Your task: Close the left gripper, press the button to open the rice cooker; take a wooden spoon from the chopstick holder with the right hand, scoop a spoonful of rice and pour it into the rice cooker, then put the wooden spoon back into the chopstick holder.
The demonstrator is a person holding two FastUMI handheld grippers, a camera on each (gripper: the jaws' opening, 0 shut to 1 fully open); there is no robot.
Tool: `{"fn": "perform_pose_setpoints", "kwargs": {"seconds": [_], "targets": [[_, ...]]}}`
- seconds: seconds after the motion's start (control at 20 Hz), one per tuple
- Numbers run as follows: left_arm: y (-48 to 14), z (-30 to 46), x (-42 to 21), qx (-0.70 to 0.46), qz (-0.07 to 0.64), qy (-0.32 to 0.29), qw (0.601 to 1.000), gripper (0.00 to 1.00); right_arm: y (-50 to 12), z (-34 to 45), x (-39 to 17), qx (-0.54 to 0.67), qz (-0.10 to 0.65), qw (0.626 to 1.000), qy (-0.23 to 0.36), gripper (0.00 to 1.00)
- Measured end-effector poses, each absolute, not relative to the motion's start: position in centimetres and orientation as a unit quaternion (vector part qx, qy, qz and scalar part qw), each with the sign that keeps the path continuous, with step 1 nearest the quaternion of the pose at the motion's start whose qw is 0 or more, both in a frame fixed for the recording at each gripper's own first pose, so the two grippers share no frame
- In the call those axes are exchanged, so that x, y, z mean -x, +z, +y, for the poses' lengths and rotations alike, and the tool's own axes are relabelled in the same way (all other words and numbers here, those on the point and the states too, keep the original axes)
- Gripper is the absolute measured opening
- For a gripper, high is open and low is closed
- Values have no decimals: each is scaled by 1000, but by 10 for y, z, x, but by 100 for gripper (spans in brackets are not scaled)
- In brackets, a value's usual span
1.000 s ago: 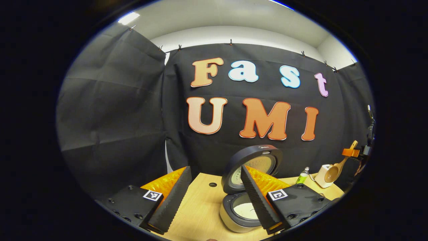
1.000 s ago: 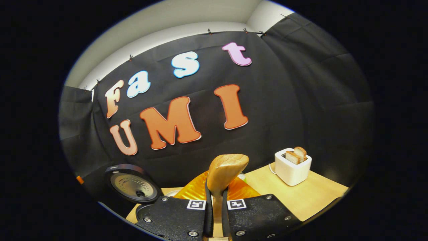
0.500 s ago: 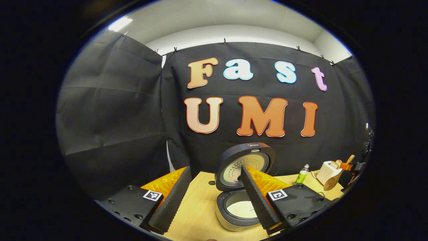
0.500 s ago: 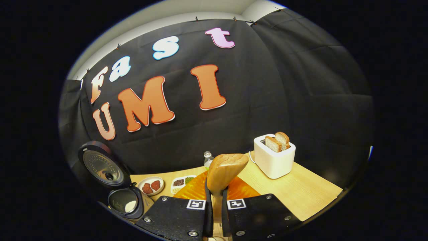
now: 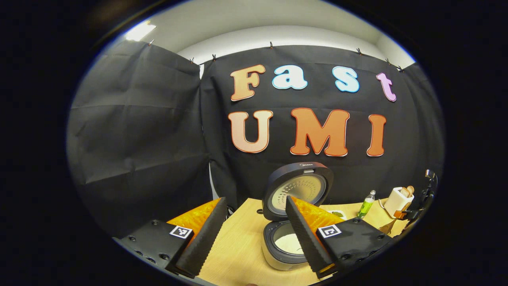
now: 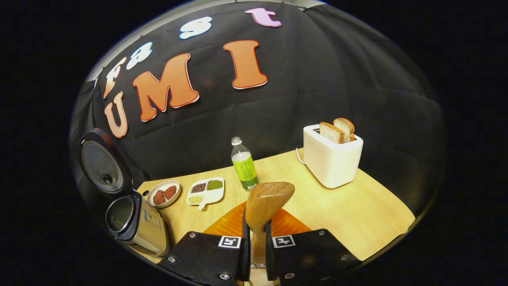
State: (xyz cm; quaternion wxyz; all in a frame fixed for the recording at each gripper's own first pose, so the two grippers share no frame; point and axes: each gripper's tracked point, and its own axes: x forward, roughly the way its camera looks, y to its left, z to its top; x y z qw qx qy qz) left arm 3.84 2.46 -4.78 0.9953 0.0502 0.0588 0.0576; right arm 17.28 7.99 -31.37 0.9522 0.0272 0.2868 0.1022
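- Rice cooker (image 5: 289, 244) sits on the wooden table (image 5: 238, 246), lid (image 5: 298, 190) standing open and upright at the back, so the button step reads as done. A pale layer of rice lies in the bottom of the inner pot.
- Left gripper (image 5: 254, 234): jaws spread wide, nothing between them, held just in front of the cooker; the right-hand finger overlaps the pot rim in the left gripper view.
- Right gripper (image 6: 256, 254): jaws narrow, both fingers clamped on the handle of the wooden spoon (image 6: 266, 202), bowl pointing up and forward.
- Spoon bowl shows its back to the camera; cannot tell whether any rice is in it.
- In the right gripper view the cooker lies far to the left, well apart from the spoon; ahead are a green bottle (image 6: 244, 165), a divided dish of grains (image 6: 206, 191), a small plate (image 6: 163, 194) and a toaster with bread (image 6: 332, 155).
- Judgement: with rice in the pot and the spoon well away from it, the pour seems done and the return leg in hand.
- Chopstick holder cannot be made out from here.
- Next move calls for finding the holder, turning the spoon so one end points down over its mouth, lowering it in, then easing the jaws apart.
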Motion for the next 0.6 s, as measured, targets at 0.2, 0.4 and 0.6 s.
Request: {"fn": "perform_pose_setpoints", "kwargs": {"seconds": [0.2,0.4,0.6], "targets": [[-44,22,-35,-54,57,65,995,98,-311,80,-173,-32,284,953,104,30],[-31,12,-34,-51,47,59,996,97,-279,66,-177,-32,262,960,98,47],[-26,-3,-35,-48,39,45,997,96,-241,47,-177,-27,241,966,91,82]]}}
